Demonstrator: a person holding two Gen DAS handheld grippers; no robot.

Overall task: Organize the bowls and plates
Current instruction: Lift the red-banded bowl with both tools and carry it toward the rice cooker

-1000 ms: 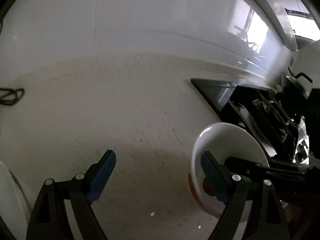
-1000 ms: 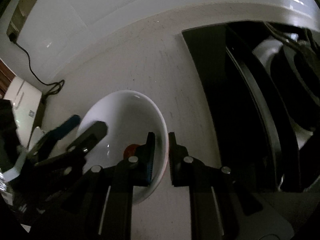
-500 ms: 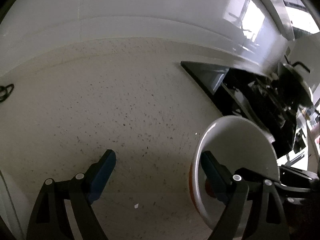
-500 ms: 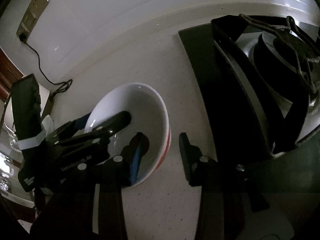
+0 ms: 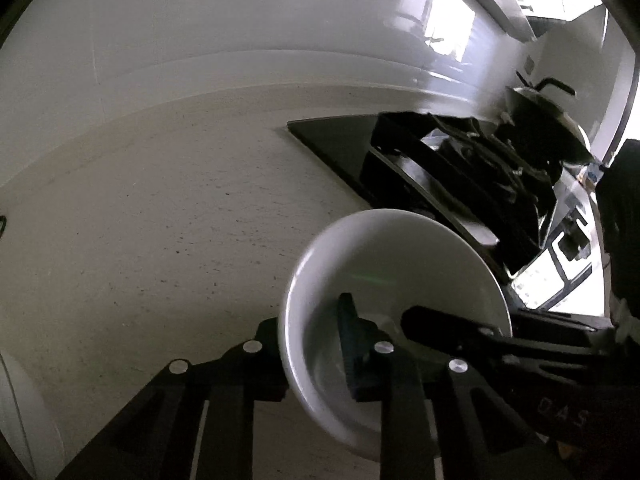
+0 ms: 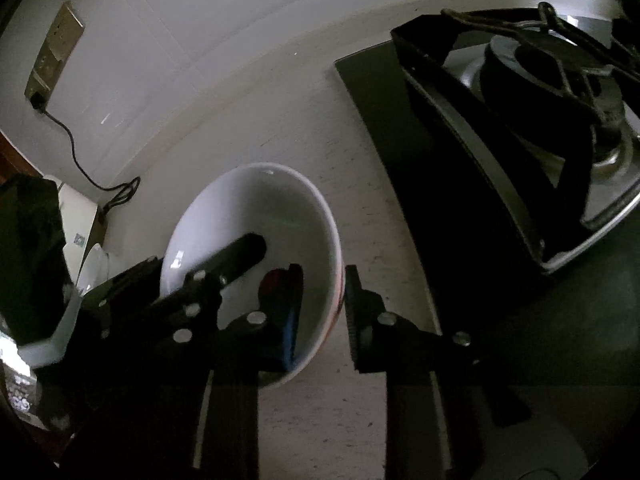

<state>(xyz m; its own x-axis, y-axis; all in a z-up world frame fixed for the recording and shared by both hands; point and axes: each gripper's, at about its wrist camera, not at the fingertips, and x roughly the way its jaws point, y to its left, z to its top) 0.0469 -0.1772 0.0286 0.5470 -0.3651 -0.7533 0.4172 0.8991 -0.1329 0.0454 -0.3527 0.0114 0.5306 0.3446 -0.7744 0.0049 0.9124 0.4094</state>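
White bowl [image 5: 394, 264] sits between both hand-held grippers: left [image 5: 312, 344] closing across its left rim, right [image 6: 322, 300] closing across its right rim, desk [image 5: 160, 220] beneath.

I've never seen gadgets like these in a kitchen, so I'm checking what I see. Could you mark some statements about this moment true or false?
1. The bowl is white inside. True.
2. The bowl lies upside down. False: its opening faces up.
3. Each gripper has one finger inside the bowl. True: the left gripper and the right gripper are both closing, with the bowl's wall between their jaws.
4. In the right wrist view, the stove is left of the bowl. False: the stove is to its right.
5. A cable hangs from the wall socket. True.
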